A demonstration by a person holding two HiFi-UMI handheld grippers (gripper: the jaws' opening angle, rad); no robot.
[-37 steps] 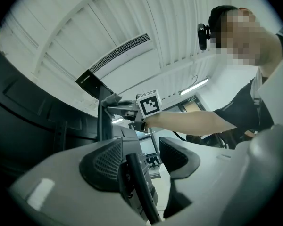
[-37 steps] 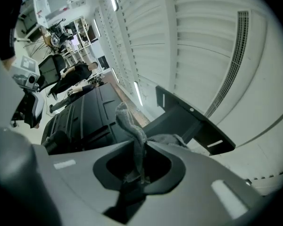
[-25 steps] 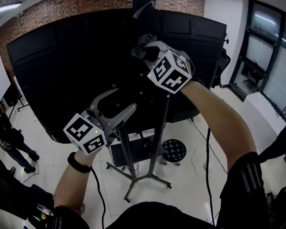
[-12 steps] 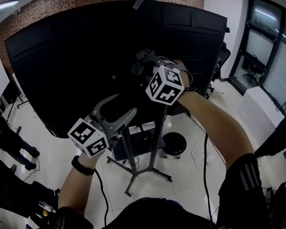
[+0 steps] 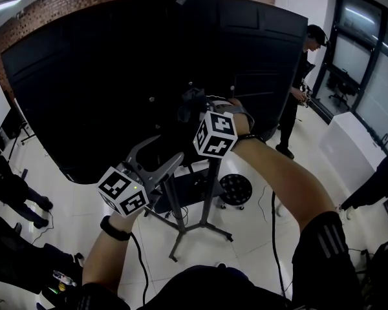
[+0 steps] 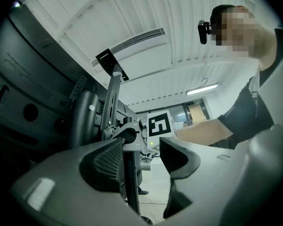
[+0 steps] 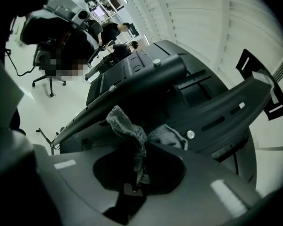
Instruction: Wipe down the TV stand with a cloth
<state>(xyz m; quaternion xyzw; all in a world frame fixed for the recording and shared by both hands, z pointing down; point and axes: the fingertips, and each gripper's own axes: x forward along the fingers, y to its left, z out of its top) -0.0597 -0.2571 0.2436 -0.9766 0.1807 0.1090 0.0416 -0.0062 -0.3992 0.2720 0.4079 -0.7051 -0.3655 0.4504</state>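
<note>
The TV stand (image 5: 209, 192) is a set of metal poles on splayed legs that carries a big black TV (image 5: 97, 76), seen from behind. My right gripper (image 5: 189, 106) is shut on a grey cloth (image 5: 193, 99), which it presses against the mount at the top of the poles. In the right gripper view the cloth (image 7: 128, 125) bunches out between the jaws of that gripper (image 7: 136, 150), just in front of the TV stand's black bracket (image 7: 212, 121). My left gripper (image 5: 165, 148) is open lower down. One TV stand pole (image 6: 131, 187) stands between the jaws of the left gripper (image 6: 141, 160).
A black box (image 5: 181, 197) and a round black stool (image 5: 236, 190) sit on the white floor under the stand. Cables trail across the tiles. One person (image 5: 301, 89) stands at the right by the TV's edge, others (image 5: 10, 189) at the left. A white cabinet (image 5: 355, 148) is far right.
My right gripper has slid the cloth down the back of the mount. The left gripper has stayed about the pole. A person has come into view at the right.
</note>
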